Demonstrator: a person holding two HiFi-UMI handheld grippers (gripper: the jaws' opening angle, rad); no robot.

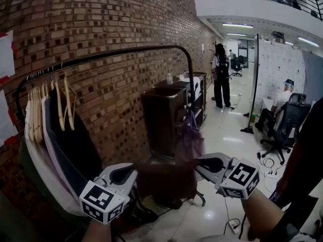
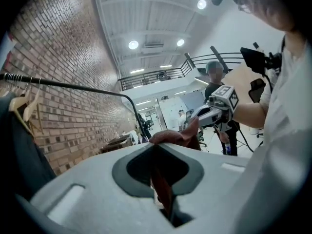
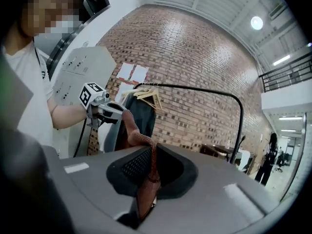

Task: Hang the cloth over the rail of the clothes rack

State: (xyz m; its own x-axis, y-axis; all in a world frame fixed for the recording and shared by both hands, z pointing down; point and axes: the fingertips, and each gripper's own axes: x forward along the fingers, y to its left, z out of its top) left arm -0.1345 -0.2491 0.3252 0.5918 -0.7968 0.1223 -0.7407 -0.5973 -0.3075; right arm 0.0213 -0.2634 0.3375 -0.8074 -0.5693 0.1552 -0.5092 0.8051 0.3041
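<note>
A dark reddish-brown cloth [image 1: 166, 178] is stretched between my two grippers, below the rack's black rail [image 1: 126, 53]. My left gripper [image 1: 130, 173] is shut on one end of the cloth [image 2: 163, 189]. My right gripper [image 1: 206, 164] is shut on the other end [image 3: 146, 184]. In the left gripper view the cloth runs from my jaws [image 2: 157, 147] to the right gripper [image 2: 214, 112], with the rail [image 2: 73, 86] up at the left. In the right gripper view it runs from my jaws [image 3: 152, 149] to the left gripper [image 3: 105, 108], in front of the rail [image 3: 195, 88].
Wooden hangers [image 1: 60, 105] with dark and pale garments [image 1: 65, 155] fill the rail's left end, against a brick wall [image 1: 116, 19]. A dark cabinet [image 1: 164, 115] stands behind the rack. A person [image 1: 221, 74] stands down the corridor; an office chair [image 1: 285, 122] and floor cables [image 1: 267, 163] are at right.
</note>
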